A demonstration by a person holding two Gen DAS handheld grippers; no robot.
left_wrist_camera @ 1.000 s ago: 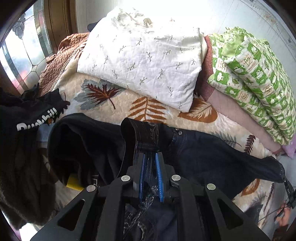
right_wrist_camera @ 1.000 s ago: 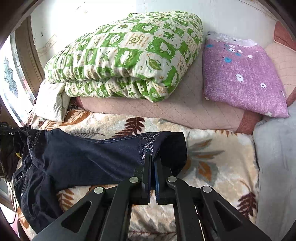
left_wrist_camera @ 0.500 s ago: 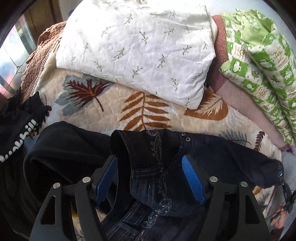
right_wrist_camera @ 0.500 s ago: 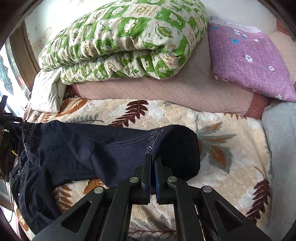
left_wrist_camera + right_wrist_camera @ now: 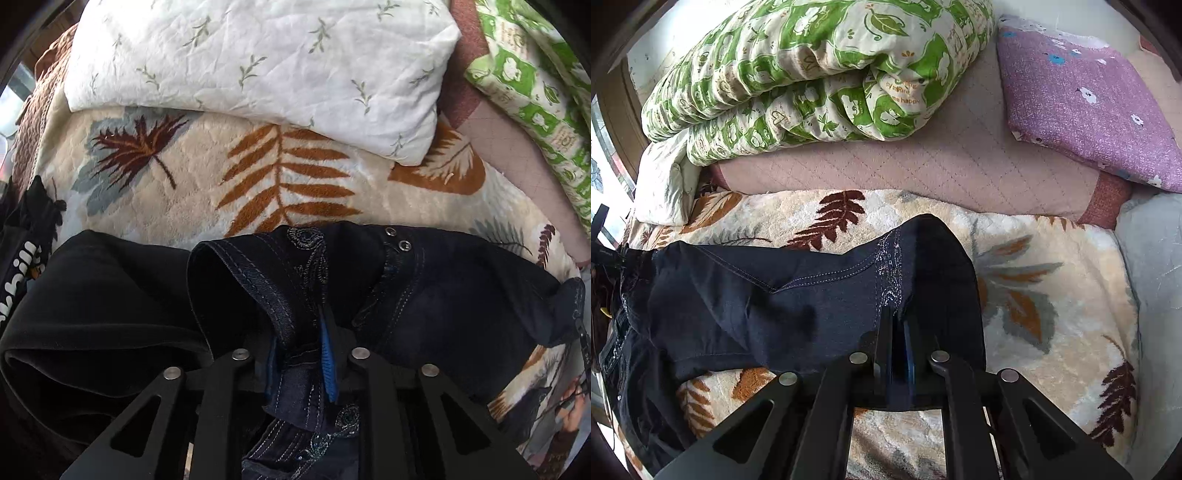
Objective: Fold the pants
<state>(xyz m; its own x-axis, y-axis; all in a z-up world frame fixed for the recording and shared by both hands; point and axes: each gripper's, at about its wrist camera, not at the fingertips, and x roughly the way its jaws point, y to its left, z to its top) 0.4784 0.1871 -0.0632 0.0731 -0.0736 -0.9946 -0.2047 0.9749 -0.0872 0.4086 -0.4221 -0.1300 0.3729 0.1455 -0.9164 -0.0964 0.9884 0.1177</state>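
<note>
From your left wrist camera: the left gripper points down into a bunched waistband of the dark denim pants, its jaws closing with a fold of the cloth between the blue pads, which press on the denim. Two metal snaps show at the top edge of the waistband. The pants lie across a cream blanket with leaf prints. A black garment lies bunched just beside the pants on the left, touching them. Behind, a white pillow with sprig pattern rests on the blanket, and a green-and-white quilt sits at the right edge.

From your right wrist camera: the right gripper has its jaws all but closed, pinching the far end of the pants near a glittery stitched seam. The cloth stretches away to the left across the leaf-print blanket, where your other gripper is only dimly visible at the frame's edge. The folded green quilt and a purple flowered pillow lie on a pink quilted cover behind.
</note>
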